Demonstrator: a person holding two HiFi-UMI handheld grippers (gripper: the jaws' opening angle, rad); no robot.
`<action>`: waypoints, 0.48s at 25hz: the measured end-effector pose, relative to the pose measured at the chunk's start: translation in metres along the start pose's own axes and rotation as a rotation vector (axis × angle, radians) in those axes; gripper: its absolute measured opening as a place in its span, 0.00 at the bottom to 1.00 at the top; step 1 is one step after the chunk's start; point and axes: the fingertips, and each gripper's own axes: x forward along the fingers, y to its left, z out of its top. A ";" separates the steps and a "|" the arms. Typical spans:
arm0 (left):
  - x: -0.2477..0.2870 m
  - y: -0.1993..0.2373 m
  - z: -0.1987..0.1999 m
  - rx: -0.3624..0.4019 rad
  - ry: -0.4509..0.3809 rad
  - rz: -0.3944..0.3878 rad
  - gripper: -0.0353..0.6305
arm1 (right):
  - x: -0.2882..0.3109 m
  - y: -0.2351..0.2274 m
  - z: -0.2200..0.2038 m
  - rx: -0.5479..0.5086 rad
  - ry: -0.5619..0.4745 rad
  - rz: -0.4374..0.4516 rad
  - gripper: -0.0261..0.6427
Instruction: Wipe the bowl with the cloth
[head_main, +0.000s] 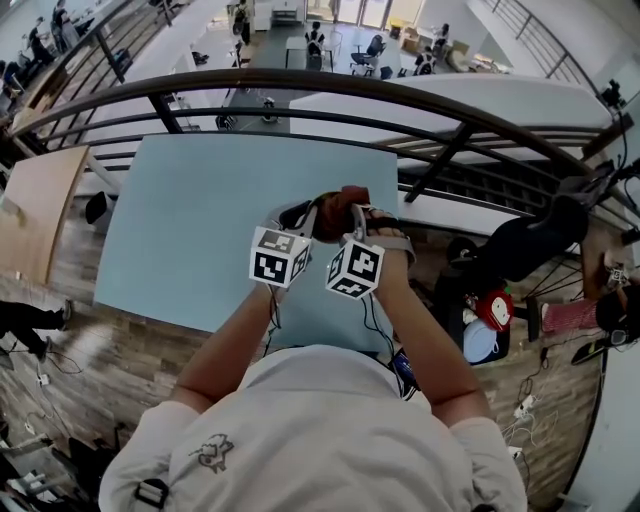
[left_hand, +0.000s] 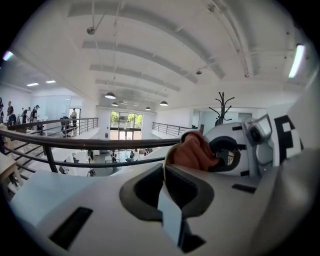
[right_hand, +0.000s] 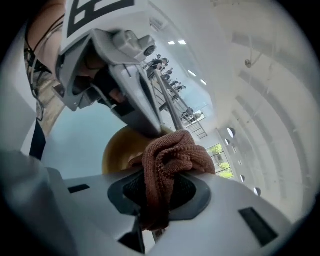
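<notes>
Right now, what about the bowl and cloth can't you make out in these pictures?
Right gripper view: the bowl's inside is mostly covered by the cloth and left gripper; clean or dirty is unclear.
Left gripper view: the bowl shows only as a thin rim, edge-on.
Head view: marker cubes and cloth hide the bowl.

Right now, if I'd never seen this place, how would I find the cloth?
Find the big pale blue table beside the dark railing. Above its near edge, the fingers of the right gripper pinch the cloth, next to the bowl. It is the only rusty-brown, crumpled, knitted thing; the bowl is smooth and yellowish.
</notes>
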 end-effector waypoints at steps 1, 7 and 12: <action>0.001 -0.006 0.001 0.000 0.004 -0.020 0.09 | 0.000 -0.006 0.001 0.014 -0.004 -0.020 0.18; 0.001 -0.021 0.011 -0.033 -0.026 -0.072 0.09 | 0.001 0.004 0.007 0.072 -0.038 0.030 0.18; 0.000 -0.021 0.017 -0.013 -0.053 -0.063 0.09 | 0.001 0.011 0.008 0.103 -0.043 0.075 0.18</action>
